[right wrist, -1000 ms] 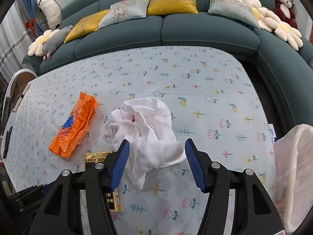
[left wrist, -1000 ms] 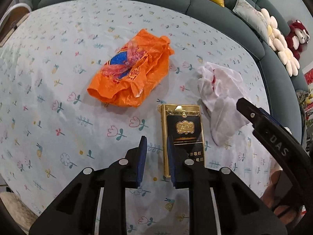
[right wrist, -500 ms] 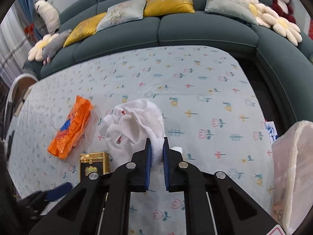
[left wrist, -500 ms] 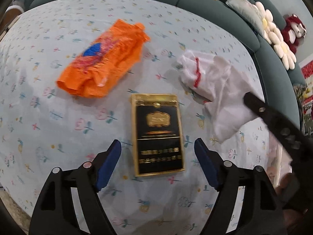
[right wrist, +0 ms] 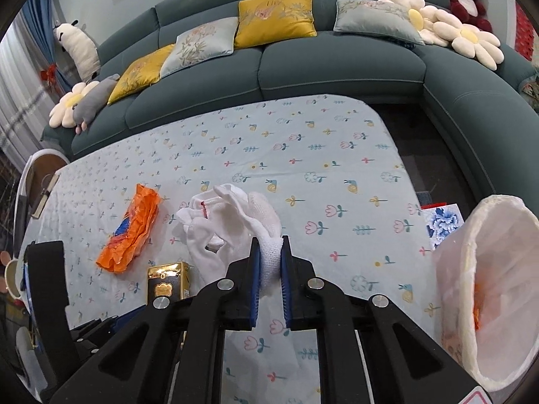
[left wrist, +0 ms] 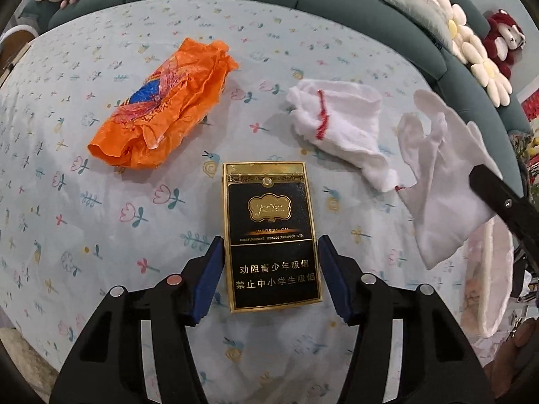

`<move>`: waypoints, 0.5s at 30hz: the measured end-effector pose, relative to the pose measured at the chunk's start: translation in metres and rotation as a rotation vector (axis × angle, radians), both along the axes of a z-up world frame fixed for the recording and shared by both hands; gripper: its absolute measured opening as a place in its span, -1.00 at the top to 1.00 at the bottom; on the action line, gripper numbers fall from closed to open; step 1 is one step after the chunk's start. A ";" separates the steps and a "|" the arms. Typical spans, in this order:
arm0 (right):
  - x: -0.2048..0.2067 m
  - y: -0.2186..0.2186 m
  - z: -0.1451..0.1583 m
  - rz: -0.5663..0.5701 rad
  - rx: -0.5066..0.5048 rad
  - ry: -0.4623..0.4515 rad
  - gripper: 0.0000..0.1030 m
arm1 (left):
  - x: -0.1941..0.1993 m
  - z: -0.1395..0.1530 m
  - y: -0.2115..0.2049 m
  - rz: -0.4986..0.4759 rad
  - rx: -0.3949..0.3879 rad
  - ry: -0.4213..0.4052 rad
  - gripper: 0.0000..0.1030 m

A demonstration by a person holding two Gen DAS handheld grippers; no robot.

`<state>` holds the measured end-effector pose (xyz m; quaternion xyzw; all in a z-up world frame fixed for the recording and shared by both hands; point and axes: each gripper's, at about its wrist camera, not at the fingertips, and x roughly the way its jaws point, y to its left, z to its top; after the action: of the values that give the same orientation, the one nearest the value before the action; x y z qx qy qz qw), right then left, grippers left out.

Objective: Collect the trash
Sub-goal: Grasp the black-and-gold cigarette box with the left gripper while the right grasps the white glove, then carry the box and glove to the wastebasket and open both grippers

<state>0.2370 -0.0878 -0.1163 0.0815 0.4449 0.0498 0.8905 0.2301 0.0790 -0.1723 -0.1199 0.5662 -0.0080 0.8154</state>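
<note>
- Left gripper (left wrist: 269,277): jaws spread wide, one blue pad on either side of the lower half of the cigarette pack (left wrist: 271,237); a narrow gap shows on each side. A second ago the jaws were nearly together beside the pack; half a second ago they were open but farther back from it.
- Pack lies flat on the floral tablecloth (left wrist: 101,208), gold top edge away from the camera. Position on the cloth unchanged.
- Right gripper (right wrist: 268,271): clamped on the cuff of a white glove (right wrist: 266,222). A second ago it stood open around the glove heap; half a second ago it was already closed on it.
- In the left view the gripped glove (left wrist: 441,181) hangs off the table, its fingers upward, pulled away from the second white glove (left wrist: 340,128), which stays on the cloth. A red thread runs between the two.
- Orange plastic bag (left wrist: 165,107): crumpled, left of the pack, not moved.
- White-lined trash bin (right wrist: 488,289) stands open at the table's right edge, beside the right gripper.
</note>
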 end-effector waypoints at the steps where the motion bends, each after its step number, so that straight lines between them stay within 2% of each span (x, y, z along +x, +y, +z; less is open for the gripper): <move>1: -0.003 -0.002 0.003 -0.002 0.001 -0.006 0.80 | -0.004 0.004 -0.001 -0.002 -0.005 -0.006 -0.05; 15: -0.048 -0.053 0.070 -0.079 0.016 -0.154 0.80 | -0.027 0.092 -0.063 -0.125 -0.051 -0.162 -0.05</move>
<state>0.1887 -0.1403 -0.0461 0.1017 0.3710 0.0243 0.9227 0.2030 0.0162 -0.0804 -0.1041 0.5044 -0.0828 0.8532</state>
